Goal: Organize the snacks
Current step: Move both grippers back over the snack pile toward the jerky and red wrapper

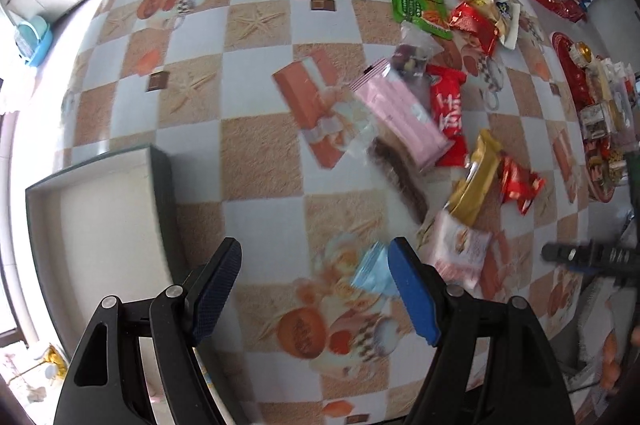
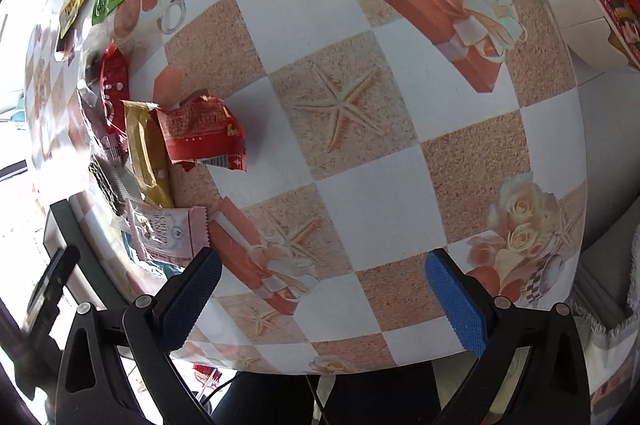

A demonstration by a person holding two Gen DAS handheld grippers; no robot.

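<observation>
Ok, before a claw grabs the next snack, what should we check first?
1. Left claw open with nothing in it: ok.
2. Right claw open with nothing in it: ok.
3. Box has room: ok, the part in view holds no snacks.
4. A snack close to the left claw: ok, the light blue packet lies just beside its right finger.
5. Light blue packet free to lift: cannot tell, the finger hides part of it.
6. Snacks near the right claw: ok, the pink packet lies by its left finger, with the gold packet and red packet beyond.
</observation>
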